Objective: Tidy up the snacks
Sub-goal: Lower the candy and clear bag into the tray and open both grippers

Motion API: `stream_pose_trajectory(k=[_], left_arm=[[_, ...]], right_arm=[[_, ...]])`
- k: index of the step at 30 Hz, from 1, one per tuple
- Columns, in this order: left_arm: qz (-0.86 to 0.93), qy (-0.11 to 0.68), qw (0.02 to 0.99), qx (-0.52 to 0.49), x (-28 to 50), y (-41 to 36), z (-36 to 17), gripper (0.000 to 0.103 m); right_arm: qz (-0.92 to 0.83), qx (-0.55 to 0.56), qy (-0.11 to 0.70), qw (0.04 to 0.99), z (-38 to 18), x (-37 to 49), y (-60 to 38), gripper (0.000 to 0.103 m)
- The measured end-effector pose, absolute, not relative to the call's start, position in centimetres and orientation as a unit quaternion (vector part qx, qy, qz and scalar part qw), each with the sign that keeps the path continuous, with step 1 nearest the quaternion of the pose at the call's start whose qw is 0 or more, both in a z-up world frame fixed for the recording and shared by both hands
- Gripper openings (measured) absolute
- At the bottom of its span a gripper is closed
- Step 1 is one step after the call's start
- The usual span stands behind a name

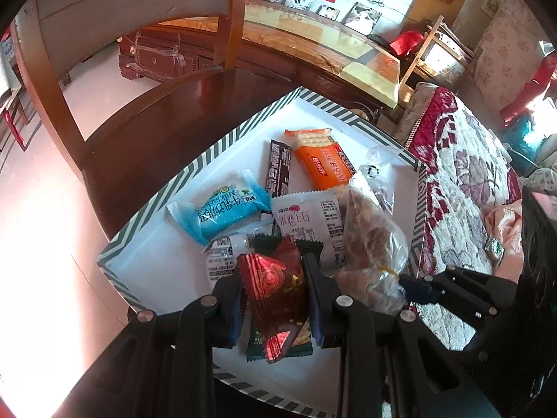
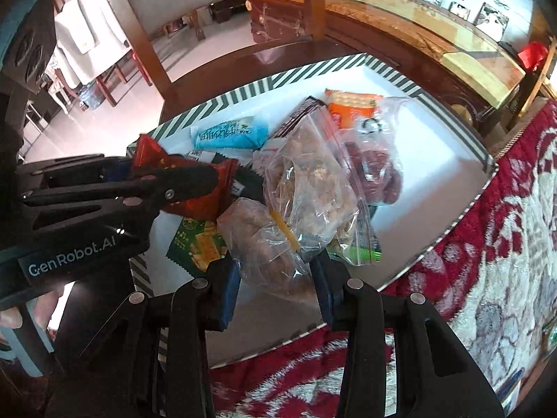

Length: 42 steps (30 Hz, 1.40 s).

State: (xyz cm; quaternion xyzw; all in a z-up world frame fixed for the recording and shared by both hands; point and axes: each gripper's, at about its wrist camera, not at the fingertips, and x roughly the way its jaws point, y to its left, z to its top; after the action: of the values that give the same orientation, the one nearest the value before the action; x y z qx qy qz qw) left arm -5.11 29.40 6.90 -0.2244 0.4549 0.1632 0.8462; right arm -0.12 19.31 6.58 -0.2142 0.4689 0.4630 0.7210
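The tray [image 1: 195,160], white with a striped rim, sits on a dark wooden counter [image 1: 156,122] beside a red floral blanket [image 1: 463,181]. The left gripper [image 1: 275,299] has its fingers [image 1: 318,299] closed on a red packet [image 1: 275,289], held above the near part of the tray. The right gripper [image 2: 275,278] has its fingers [image 2: 322,282] closed on a clear bag [image 2: 264,240] of brown snacks, held over the tray's near edge. Loose in the tray: a blue packet [image 1: 222,212], a white packet [image 1: 310,226], a dark bar [image 1: 278,170] and an orange cracker pack [image 1: 320,160]. A green packet [image 2: 198,247] lies under the red packet. A second clear bag [image 2: 313,174] lies just beside the held one. A chair [image 1: 52,80] stands beyond the counter
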Motion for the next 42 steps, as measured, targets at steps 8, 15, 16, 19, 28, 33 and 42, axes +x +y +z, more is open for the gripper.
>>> stream_pose_trajectory(k=[8,15,16,19,28,33,42], left_arm=[[0.165,0.457,0.846,-0.22,-5.1,29.3,6.8,0.032],[0.168,0.456,0.846,-0.217,-5.3,29.1,6.7,0.033],[0.168,0.456,0.846,-0.218,-5.3,29.1,6.8,0.033],[0.172,0.458,0.845,-0.216,-5.4,29.0,6.7,0.035],[0.185,0.444,0.85,-0.214,-5.9,28.8,7.5,0.071],[0.19,0.438,0.855,-0.204,-6.0,28.5,8.2,0.076],[0.196,0.413,0.87,-0.186,-6.1,27.6,10.5,0.082]], right_arm=[[0.469,-0.201,0.475,0.717,6.8,-0.8,18.8,0.053],[0.475,-0.203,0.461,0.721,8.2,-2.1,18.4,0.053],[0.476,-0.201,0.461,0.722,8.3,-2.0,18.4,0.053],[0.477,-0.192,0.462,0.723,8.8,-2.0,18.0,0.053],[0.476,-0.176,0.459,0.729,9.1,-2.3,16.9,0.053],[0.473,-0.167,0.458,0.734,9.5,-2.3,16.2,0.053],[0.463,-0.145,0.453,0.748,10.4,-1.7,13.5,0.053]])
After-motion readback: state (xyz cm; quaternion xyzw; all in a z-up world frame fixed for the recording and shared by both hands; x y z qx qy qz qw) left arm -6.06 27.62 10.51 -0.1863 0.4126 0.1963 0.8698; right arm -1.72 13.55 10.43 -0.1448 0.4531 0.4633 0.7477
